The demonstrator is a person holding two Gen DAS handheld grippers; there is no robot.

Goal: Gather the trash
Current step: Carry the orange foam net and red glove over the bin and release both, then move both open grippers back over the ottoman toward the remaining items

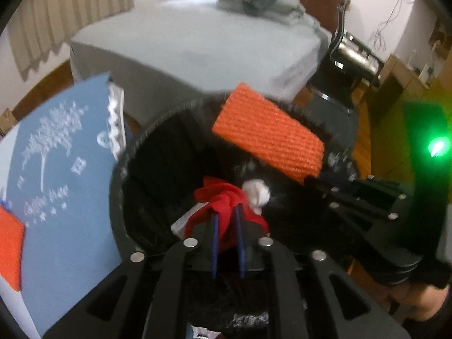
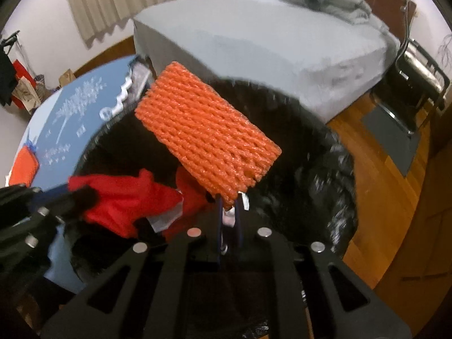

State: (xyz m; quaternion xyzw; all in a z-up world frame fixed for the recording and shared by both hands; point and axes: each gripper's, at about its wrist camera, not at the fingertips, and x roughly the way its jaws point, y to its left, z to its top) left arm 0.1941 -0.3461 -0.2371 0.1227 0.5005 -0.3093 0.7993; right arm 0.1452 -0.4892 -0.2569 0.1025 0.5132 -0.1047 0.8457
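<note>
Black-lined trash bin (image 2: 325,152) right below both grippers. Inside: crumpled white paper wad (image 1: 258,193), some white scraps. Left gripper (image 1: 227,220) pinching red wrapper (image 1: 223,197) over bin. Right gripper (image 2: 229,206) clamped on orange foam net (image 2: 203,135) corner, net hanging above bin mouth. Blue box (image 1: 65,169) beside bin.

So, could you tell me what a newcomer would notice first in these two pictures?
The bright orange foam net stands out first, its lower edge between the right gripper fingers, over the black-lined trash bin. Next comes the red wrapper between the left gripper fingers over that bin, with a blue printed sheet beside it.
</note>
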